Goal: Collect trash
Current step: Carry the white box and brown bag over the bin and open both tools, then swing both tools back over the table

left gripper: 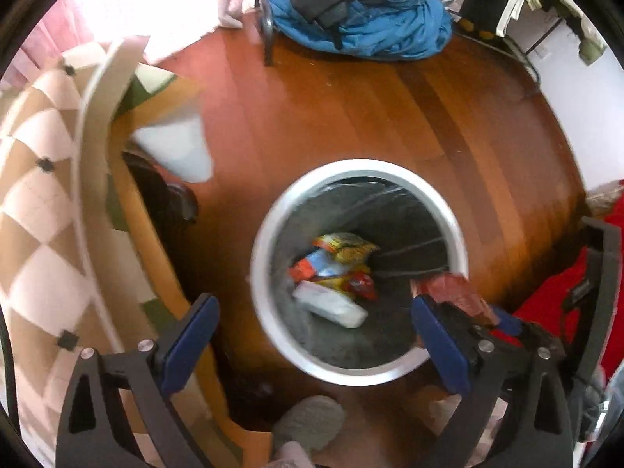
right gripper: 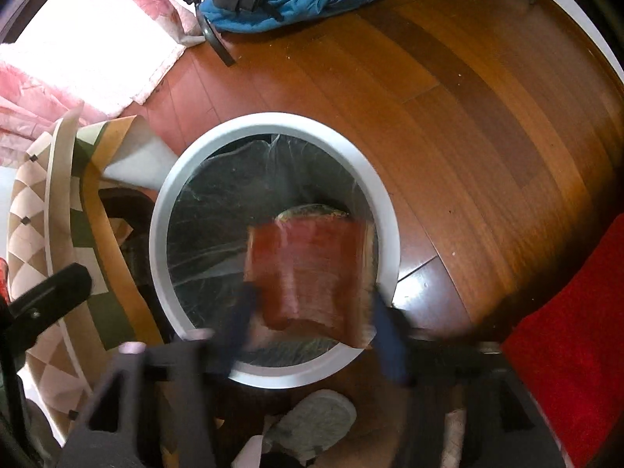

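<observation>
A round bin with a white rim [left gripper: 362,165] and a clear liner stands on the wooden floor. Several colourful wrappers [left gripper: 339,261] and a white packet [left gripper: 331,306] lie at its bottom. My left gripper [left gripper: 314,302] hangs open above the bin's near edge, with nothing between its blue pads. In the right wrist view, a blurred red-brown wrapper [right gripper: 308,273] sits loose between the spread fingers of my right gripper [right gripper: 314,331], over the bin's rim [right gripper: 273,121]. The same wrapper [left gripper: 452,288] shows beside my left gripper's right finger.
A blue and dark pile of clothes [left gripper: 362,27] lies at the far side beside a black chair leg [left gripper: 267,39]. A patterned mat [left gripper: 35,195] curls up on the left. A red rug [right gripper: 565,331] lies right. A grey slippered foot [right gripper: 316,421] is near the bin.
</observation>
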A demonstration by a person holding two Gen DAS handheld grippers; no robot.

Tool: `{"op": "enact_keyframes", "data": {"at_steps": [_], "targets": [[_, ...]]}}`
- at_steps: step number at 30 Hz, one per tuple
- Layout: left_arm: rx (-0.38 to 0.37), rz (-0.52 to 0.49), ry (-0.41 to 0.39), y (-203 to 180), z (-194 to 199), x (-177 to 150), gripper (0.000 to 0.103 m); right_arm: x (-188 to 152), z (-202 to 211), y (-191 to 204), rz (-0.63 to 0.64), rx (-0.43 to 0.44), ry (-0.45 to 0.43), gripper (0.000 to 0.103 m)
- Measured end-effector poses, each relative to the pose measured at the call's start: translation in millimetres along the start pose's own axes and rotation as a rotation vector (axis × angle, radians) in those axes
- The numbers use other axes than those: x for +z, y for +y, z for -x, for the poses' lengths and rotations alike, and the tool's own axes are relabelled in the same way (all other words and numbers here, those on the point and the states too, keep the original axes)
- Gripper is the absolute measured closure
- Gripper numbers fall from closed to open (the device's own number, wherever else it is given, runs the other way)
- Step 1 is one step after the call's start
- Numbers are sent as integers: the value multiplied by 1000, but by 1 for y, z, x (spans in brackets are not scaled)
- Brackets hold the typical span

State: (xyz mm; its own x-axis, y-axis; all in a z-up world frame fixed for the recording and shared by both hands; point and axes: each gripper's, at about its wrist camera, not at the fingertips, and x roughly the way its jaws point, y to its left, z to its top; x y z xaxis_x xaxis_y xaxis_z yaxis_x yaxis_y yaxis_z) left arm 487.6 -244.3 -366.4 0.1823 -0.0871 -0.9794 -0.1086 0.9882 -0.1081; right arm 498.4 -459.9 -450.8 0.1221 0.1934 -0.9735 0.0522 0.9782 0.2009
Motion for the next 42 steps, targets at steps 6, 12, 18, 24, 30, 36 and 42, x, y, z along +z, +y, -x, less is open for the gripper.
{"op": "enact_keyframes", "data": {"at_steps": [6,12,18,24,30,36,42], "targets": [[50,-23,-37,5,8,-9,1,-9,6,5,21,-81,2,0],[68,-26,-73,10,28,-15,1,-20,32,9,28,-137,-35,0],[54,-27,-120,5,64,-24,1,-29,73,10,-4,-147,-76,0],[43,-22,-197,9,113,-38,1,-44,125,22,-4,-120,-134,0],[80,32,-321,36,183,-56,1,-60,201,58,23,-54,-243,0],[123,186,-411,120,247,-76,1,-76,261,142,142,36,-311,0],[246,408,-406,261,262,-117,1,-98,254,280,333,116,-256,0]]}}
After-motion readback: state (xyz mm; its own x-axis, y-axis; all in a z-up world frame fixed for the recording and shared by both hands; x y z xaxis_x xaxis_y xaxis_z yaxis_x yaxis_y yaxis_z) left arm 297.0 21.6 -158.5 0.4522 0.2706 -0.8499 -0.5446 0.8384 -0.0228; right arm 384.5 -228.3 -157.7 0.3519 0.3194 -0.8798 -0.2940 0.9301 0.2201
